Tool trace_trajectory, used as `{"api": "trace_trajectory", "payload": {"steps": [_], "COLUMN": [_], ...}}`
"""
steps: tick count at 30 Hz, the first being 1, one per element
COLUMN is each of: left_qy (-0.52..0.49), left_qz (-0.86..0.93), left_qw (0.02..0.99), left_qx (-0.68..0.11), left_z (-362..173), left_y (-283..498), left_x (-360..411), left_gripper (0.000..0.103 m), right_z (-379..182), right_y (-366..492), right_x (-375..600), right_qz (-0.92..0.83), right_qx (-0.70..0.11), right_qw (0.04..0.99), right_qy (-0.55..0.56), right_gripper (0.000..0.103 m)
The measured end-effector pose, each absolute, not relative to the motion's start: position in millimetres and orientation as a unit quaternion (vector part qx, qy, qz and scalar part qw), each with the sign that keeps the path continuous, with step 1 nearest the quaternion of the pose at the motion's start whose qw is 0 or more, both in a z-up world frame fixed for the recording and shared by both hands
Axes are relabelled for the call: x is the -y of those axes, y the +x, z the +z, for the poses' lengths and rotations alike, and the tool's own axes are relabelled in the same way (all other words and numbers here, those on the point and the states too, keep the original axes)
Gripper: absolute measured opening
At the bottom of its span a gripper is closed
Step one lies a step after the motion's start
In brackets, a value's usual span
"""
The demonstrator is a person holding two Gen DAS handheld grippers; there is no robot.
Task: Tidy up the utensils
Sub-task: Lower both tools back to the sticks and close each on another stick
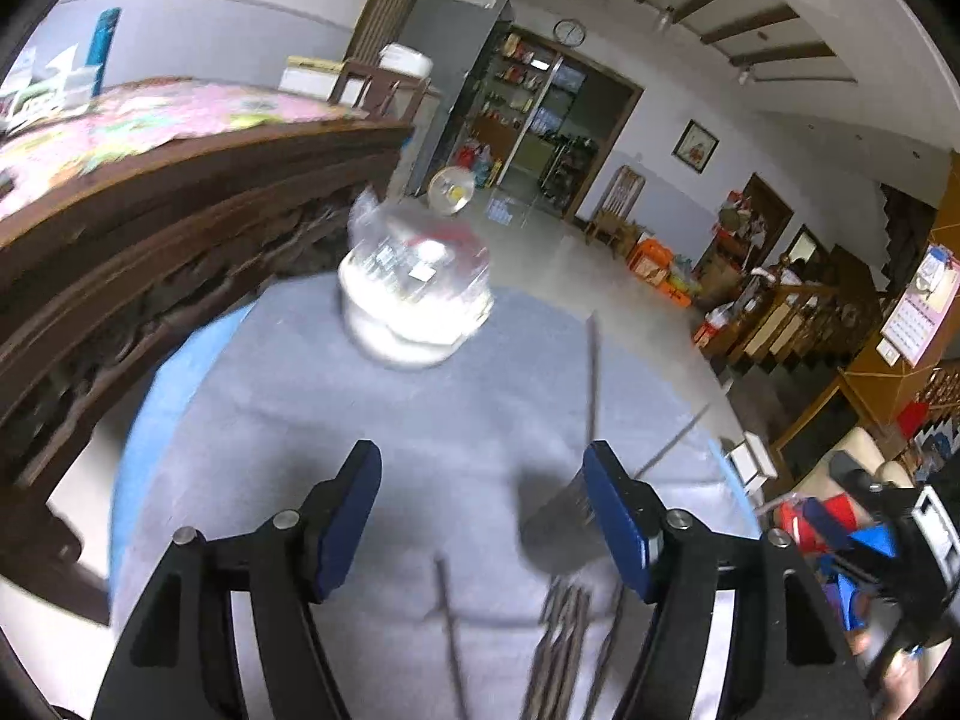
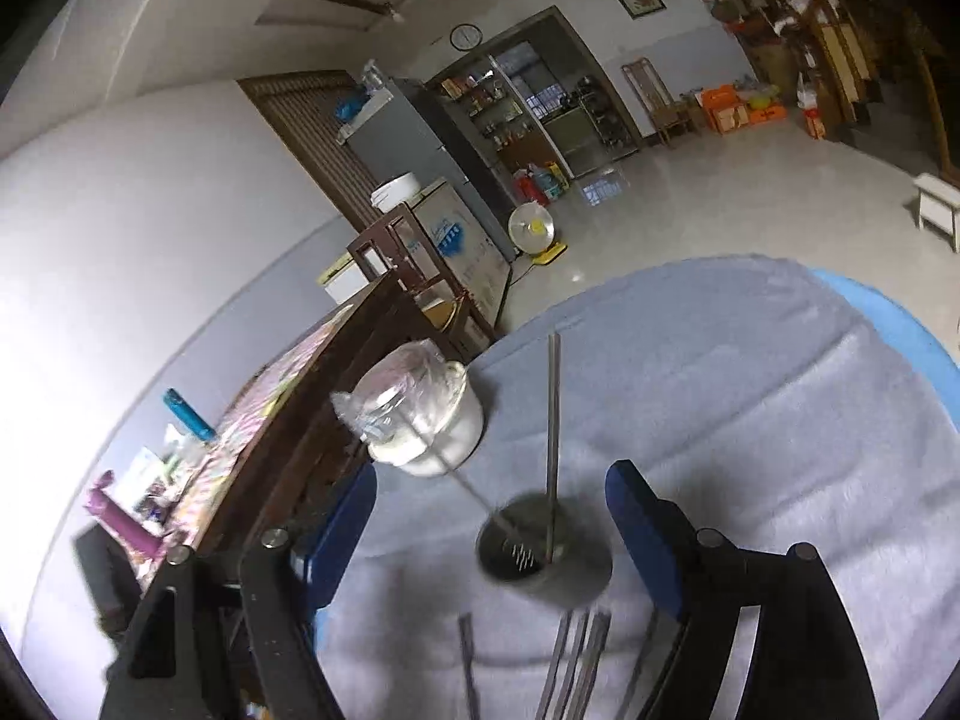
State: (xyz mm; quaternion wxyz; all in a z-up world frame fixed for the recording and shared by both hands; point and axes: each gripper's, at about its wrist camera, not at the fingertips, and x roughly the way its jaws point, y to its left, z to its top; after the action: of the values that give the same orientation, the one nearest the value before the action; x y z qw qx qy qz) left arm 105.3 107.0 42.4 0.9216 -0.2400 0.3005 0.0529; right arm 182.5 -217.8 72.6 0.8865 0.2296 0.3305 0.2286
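Observation:
A metal utensil holder (image 2: 543, 555) stands on the grey cloth with two metal chopsticks (image 2: 552, 438) upright in it. In the left wrist view the holder (image 1: 561, 519) sits just left of the right finger. Several loose chopsticks (image 2: 576, 660) lie on the cloth below it; they also show in the left wrist view (image 1: 561, 648). My left gripper (image 1: 483, 522) is open and empty above the cloth. My right gripper (image 2: 489, 534) is open and empty, its jaws either side of the holder.
A white bowl with a plastic-wrapped jar (image 2: 420, 420) stands at the table's far left; it also shows in the left wrist view (image 1: 414, 294). A dark carved wooden table (image 1: 150, 222) borders the left side. The round table's blue edge (image 2: 900, 324) curves at the right.

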Motion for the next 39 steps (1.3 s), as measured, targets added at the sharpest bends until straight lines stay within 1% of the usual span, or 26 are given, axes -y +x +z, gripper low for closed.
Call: {"api": "trace_trajectory", "payload": {"steps": [2,5,8,11,13,19,25,26,28,30,31,39], "left_qy": [-0.243,-0.257,-0.271,-0.258,-0.252,-0.242,-0.219,-0.221,-0.226,-0.235,-0.239,-0.24], "left_qz": [0.063,0.077,0.087,0.096,0.098,0.095,0.087,0.085,0.094,0.093,0.093,0.085], "left_qw": [0.911,0.891,0.867,0.853,0.845,0.82,0.814,0.816,0.817,0.809,0.807,0.803], "left_qx": [-0.326,-0.366,-0.408,-0.443,-0.461,-0.51,-0.531,-0.527,-0.523,-0.53,-0.532,-0.539], "left_z": [21.7,-11.8,-44.9,-65.5,-72.7,-78.7,-81.5,-80.9,-81.3,-85.9,-88.1,-94.3], "left_y": [86.4,67.8,59.5,56.3,57.7,75.4,83.3,82.5,77.9,74.7,73.5,70.8], "left_x": [-112.8,-118.4,-118.8,-109.7,-102.9,-83.6,-68.1,-69.5,-75.2,-81.1,-83.2,-91.1], "left_gripper": [0.072,0.072,0.072,0.072,0.072,0.072,0.072,0.072,0.072,0.072,0.072,0.072], "right_z": [57.7,19.5,-20.6,-51.9,-63.6,-74.8,-92.1,-92.4,-93.9,-98.2,-100.1,-104.4], "right_y": [164.9,137.0,116.2,103.3,100.3,104.3,119.1,123.2,132.0,143.3,148.8,184.2], "right_x": [229.1,241.8,249.3,250.9,254.1,259.4,256.5,256.4,254.3,252.8,250.8,215.5], "right_qz": [0.235,0.232,0.221,0.211,0.206,0.18,0.159,0.156,0.151,0.149,0.15,0.14], "right_qx": [-0.347,-0.384,-0.415,-0.443,-0.456,-0.488,-0.518,-0.522,-0.53,-0.543,-0.55,-0.59], "right_qw": [0.874,0.853,0.832,0.813,0.805,0.796,0.791,0.791,0.791,0.78,0.775,0.762], "right_qy": [0.247,0.268,0.293,0.313,0.319,0.31,0.284,0.277,0.266,0.272,0.272,0.225], "right_gripper": [0.082,0.082,0.082,0.082,0.082,0.081,0.081,0.079,0.069,0.048,0.046,0.045]}}
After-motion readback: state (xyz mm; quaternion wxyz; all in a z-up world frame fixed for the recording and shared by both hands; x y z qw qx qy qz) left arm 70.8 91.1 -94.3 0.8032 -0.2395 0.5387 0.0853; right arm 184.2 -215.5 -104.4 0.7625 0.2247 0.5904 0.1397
